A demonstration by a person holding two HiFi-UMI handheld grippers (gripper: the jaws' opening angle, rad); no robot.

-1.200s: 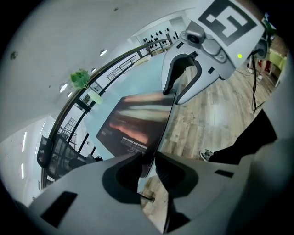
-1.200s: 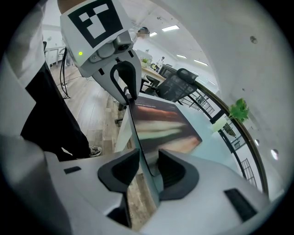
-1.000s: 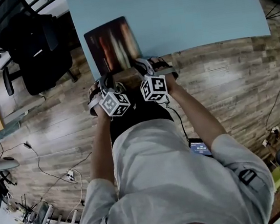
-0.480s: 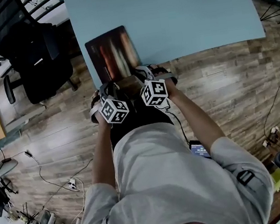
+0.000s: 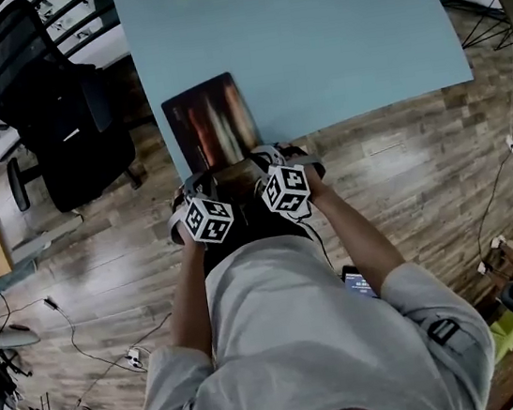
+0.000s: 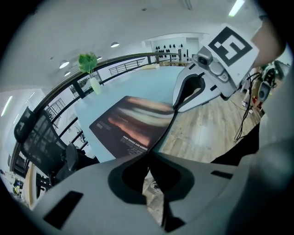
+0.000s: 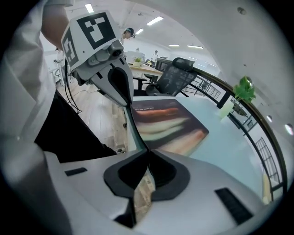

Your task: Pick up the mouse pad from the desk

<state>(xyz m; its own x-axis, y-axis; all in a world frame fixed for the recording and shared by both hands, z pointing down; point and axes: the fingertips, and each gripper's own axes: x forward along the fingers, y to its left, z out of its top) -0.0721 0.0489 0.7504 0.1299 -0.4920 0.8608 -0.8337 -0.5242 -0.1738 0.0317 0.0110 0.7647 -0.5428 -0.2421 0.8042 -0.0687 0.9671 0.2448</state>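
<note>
Two grippers are on one thing here. Your left gripper (image 6: 149,156) has its jaws together on the near edge of the mouse pad (image 5: 211,120), and the thin edge runs straight out from between its tips. Your right gripper (image 7: 147,153) has just been closing its jaws, and the same edge sits pinched between them, with only a sliver of a gap.

From either gripper, the mouse pad stretches away ahead of the jaws, dark with blurred orange and pale streaks. Its far part lies flat on the light blue worktop (image 5: 337,36). The pinched edge is at the worktop's front rim, just in front of your body. The edge rises a little between the two grips. The left gripper holds near that edge's left end and the right gripper near its right end, so the two are close side by side, each visible in the other's view.

Beyond the mouse pad, well ahead of both grippers, a green plant (image 6: 90,64) stands on the worktop. A black office chair (image 5: 54,114) stands to the left of the left gripper, on the wooden floor (image 5: 402,160).
</note>
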